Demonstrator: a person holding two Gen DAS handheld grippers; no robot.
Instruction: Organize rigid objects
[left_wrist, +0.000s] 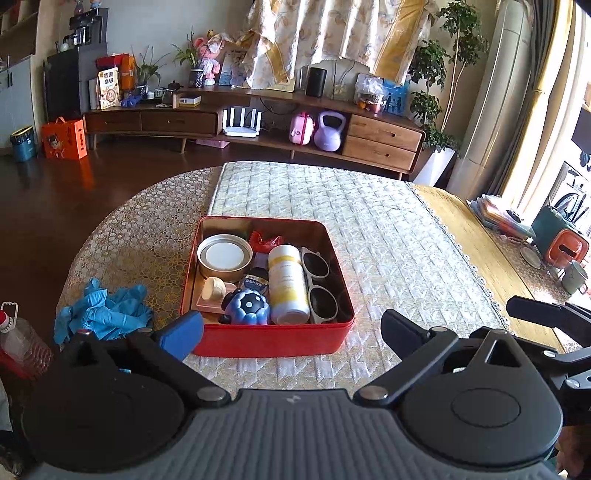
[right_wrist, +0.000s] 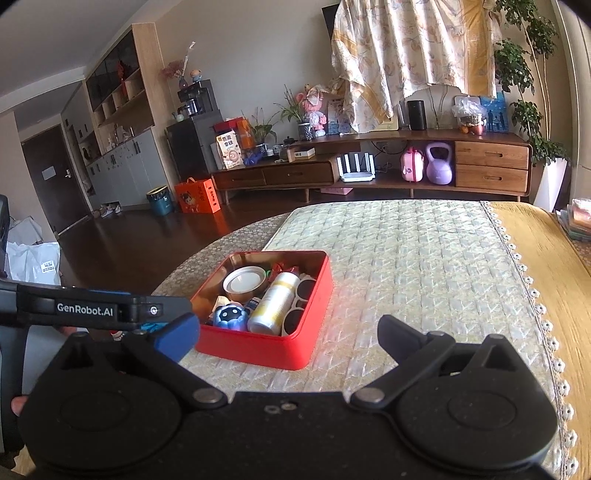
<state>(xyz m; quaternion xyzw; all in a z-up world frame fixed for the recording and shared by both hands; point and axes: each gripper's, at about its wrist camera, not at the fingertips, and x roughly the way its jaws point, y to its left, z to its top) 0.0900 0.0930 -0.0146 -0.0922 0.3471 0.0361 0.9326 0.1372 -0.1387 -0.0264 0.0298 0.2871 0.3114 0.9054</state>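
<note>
**A:** Living-room setting, round table (left_wrist: 369, 229) under a quilted cream cloth. Jaw state first?

**B:** Left gripper (left_wrist: 291, 328): jaws spread wide, nothing between them. Right gripper (right_wrist: 288, 334): the same, wide and empty. Both hover over the near edge of the table, just short of the shallow red metal tin with a gold interior (left_wrist: 273, 339).

**A:** Position of the tin?

**B:** Near edge, left of the table's middle, flat on the cloth. Contents sit loose inside.

**A:** Count them.

**B:** One white cylindrical bottle with a yellow band (left_wrist: 287, 284), lying on its side. One pair of white-framed dark sunglasses (left_wrist: 320, 284) along the tin's right wall. One round metal can with a white disc on top (left_wrist: 224, 256) at the far-left corner. One blue ridged ball-shaped toy with dark spots (left_wrist: 246, 307) at the near wall. One red crinkled wrapper (left_wrist: 264, 240) at the far wall. One small cream knob on a pink tray (left_wrist: 213, 288) at the left wall. One small dark item with a blue label (left_wrist: 254, 282), partly hidden. Outside: one heap of blue disposable gloves (left_wrist: 103, 312), left edge.

**A:** Handling judgement?

**B:** Bottle: probably light, smooth, prone to rolling; grip across mid-body. Sunglasses: stiff but fragile; take the bridge, not a lens. Can: rigid; pinch across the rim. Toy: possibly squashy, ridges aid grip. Tin: stiff, slick walls; clamp one wall.
</note>
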